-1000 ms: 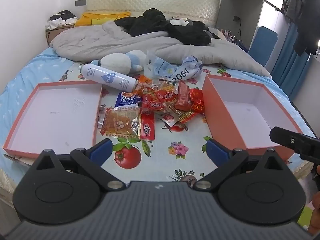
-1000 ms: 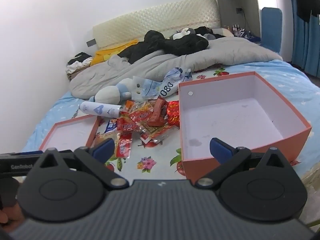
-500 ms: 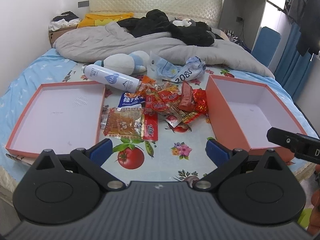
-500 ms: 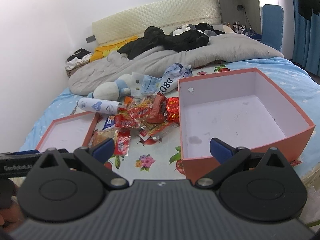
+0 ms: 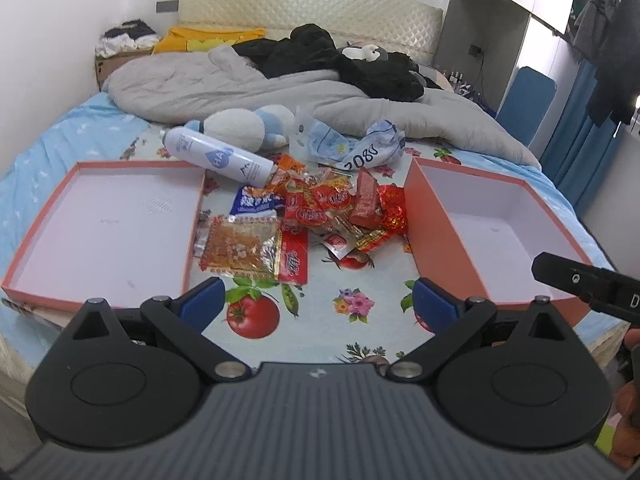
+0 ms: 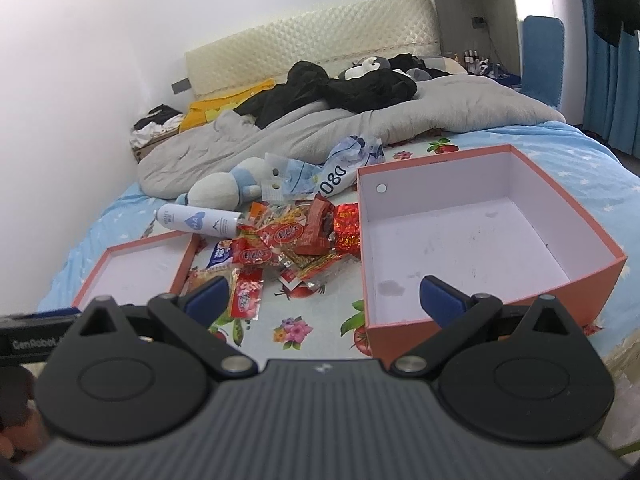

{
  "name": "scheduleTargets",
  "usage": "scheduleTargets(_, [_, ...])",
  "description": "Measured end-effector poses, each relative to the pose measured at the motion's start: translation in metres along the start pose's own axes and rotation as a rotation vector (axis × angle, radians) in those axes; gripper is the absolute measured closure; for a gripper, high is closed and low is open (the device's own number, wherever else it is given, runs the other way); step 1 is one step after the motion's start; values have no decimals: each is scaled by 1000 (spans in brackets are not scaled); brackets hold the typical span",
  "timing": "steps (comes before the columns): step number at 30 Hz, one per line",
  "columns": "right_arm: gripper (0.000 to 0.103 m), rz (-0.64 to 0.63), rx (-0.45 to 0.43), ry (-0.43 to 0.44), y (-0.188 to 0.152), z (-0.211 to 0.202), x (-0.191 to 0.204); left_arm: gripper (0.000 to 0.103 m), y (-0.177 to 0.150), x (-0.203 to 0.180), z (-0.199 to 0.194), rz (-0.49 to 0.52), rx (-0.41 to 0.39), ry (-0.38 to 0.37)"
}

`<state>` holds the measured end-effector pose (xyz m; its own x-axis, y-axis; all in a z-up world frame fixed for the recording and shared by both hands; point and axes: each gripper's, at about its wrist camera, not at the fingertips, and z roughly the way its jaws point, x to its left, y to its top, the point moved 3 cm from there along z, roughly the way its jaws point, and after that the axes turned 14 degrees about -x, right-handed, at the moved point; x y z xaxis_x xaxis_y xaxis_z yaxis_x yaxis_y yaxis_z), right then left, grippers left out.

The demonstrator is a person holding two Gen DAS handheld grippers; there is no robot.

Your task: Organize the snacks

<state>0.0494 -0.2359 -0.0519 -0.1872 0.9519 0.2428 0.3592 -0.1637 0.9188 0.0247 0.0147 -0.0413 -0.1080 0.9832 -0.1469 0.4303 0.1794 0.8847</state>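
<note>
Bedroom, white walls, quilted cream headboard (image 5: 312, 8) at the far end. Bed covered by a pale blue sheet printed with tomatoes and flowers (image 5: 256, 316); rumpled grey duvet (image 5: 224, 88) with black clothing (image 5: 320, 52) on it lies near the headboard.

Landmark: heap of red, orange and clear-wrapped snack packets (image 5: 316, 216) (image 6: 292, 248), mid-bed. Nothing lifted from it.
- Left of heap: shallow orange cardboard lid with white inside (image 5: 24, 248) (image 6: 96, 276), open side up, nothing in it.
- Right of heap: deep orange cardboard box with white inside (image 5: 448, 248) (image 6: 496, 316), its near wall just beside the red foil packets; stains on its floor, otherwise nothing in it.
- Behind heap, toward the duvet: white spray can with a blue heart mark (image 5: 216, 160) (image 6: 196, 220) lying on its side, touching the heap's far-left edge; blue-and-white plush toy (image 5: 244, 128) (image 6: 224, 188) beyond it; crumpled pale blue plastic bag (image 5: 352, 148) to the plush's right.
- Front of heap: large clear packet of orange snack (image 5: 240, 248), flat, beside a red sachet (image 5: 294, 258).

Left gripper with blue pads (image 5: 318, 304): fingers spread wide, nothing between them, held low over the sheet in front of the heap. Right gripper with blue pads (image 6: 324, 296): fingers equally spread, nothing held, in front of the heap and the box's near corner, one pad over the box floor in its own view.

Each gripper's black body shows at the edge of the other's view.
</note>
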Motion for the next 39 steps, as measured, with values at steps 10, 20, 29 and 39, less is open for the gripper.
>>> scheduleTargets(10, [0,6,7,14,-1,3,8,2,8,6,-7,13,-26,19])
scheduleTargets(20, [0,-3,-3,26,-2,-4,18,2,4,17,-6,27,-2,18])
scheduleTargets(29, [4,4,6,17,-17,7,14,2,-3,19,18,33,-11,39])
scheduleTargets(39, [16,37,18,48,-25,14,0,2,-20,20,44,5,17,51])
